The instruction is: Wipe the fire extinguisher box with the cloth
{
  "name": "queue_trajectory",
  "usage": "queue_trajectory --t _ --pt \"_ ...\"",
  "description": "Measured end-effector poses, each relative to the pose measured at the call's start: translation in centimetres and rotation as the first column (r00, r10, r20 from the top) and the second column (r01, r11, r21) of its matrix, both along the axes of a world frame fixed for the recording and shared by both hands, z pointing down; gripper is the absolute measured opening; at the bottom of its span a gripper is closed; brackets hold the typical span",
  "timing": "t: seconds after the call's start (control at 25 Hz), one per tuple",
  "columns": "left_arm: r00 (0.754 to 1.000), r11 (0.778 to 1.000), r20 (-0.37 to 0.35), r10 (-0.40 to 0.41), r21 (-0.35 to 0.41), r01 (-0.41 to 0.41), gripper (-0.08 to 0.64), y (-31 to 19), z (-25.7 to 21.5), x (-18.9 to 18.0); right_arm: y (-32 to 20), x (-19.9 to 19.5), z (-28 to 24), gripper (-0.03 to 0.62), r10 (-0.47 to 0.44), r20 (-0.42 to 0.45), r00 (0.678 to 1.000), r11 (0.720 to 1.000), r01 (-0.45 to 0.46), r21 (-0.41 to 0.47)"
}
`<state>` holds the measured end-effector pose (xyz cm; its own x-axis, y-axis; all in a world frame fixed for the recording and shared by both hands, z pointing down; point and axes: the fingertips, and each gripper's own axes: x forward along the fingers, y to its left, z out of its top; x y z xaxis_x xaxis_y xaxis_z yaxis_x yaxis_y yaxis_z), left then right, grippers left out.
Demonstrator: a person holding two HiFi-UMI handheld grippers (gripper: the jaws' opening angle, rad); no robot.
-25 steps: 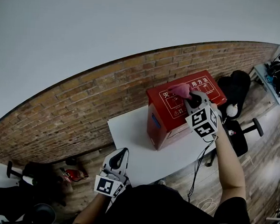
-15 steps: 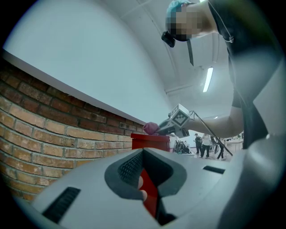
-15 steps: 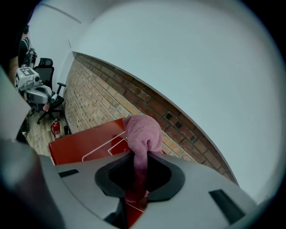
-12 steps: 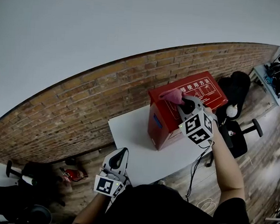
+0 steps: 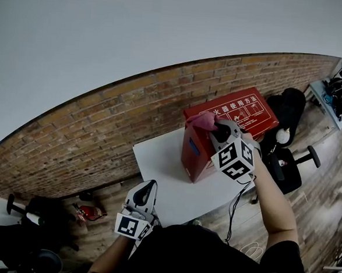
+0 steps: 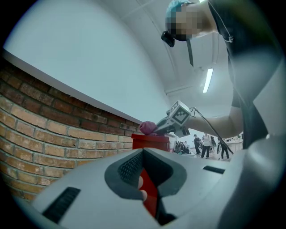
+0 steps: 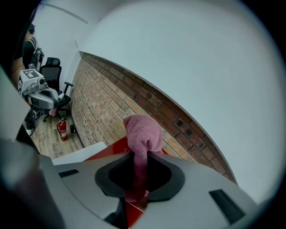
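Note:
The red fire extinguisher box (image 5: 243, 109) stands on a white table (image 5: 160, 161) against the brick wall. My right gripper (image 5: 213, 128) is shut on a pink cloth (image 5: 202, 121) and presses it on the box's top near the left end. In the right gripper view the cloth (image 7: 142, 134) bunches out past the jaws over the red box (image 7: 107, 152). My left gripper (image 5: 145, 191) hangs low at the table's front edge, shut and holding nothing. Its own view shows the box (image 6: 149, 141), the cloth (image 6: 147, 127) and the right gripper (image 6: 166, 127) farther off.
A brick wall (image 5: 101, 128) runs behind the table. A black office chair (image 5: 289, 112) stands right of the box. A small red fire extinguisher (image 7: 61, 129) stands on the wooden floor by the wall. A desk with gear (image 5: 337, 92) is at far right.
My right gripper has slid the cloth leftward along the box's top, towards its left end. The left gripper has stayed in place.

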<state>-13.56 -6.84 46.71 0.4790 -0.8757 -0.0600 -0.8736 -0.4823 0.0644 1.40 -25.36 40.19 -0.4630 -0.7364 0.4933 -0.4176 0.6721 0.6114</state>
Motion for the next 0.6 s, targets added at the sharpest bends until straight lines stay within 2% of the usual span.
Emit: queue_trajectory --t 0.6 --pt "1.000 1.000 -0.001 -0.020 0.012 0.020 0.048 1.0 -0.2 -1.2 1.6 -3.2 0.0 0.069 -0.052 -0.003 0.999 0.999 0.052 -0.004"
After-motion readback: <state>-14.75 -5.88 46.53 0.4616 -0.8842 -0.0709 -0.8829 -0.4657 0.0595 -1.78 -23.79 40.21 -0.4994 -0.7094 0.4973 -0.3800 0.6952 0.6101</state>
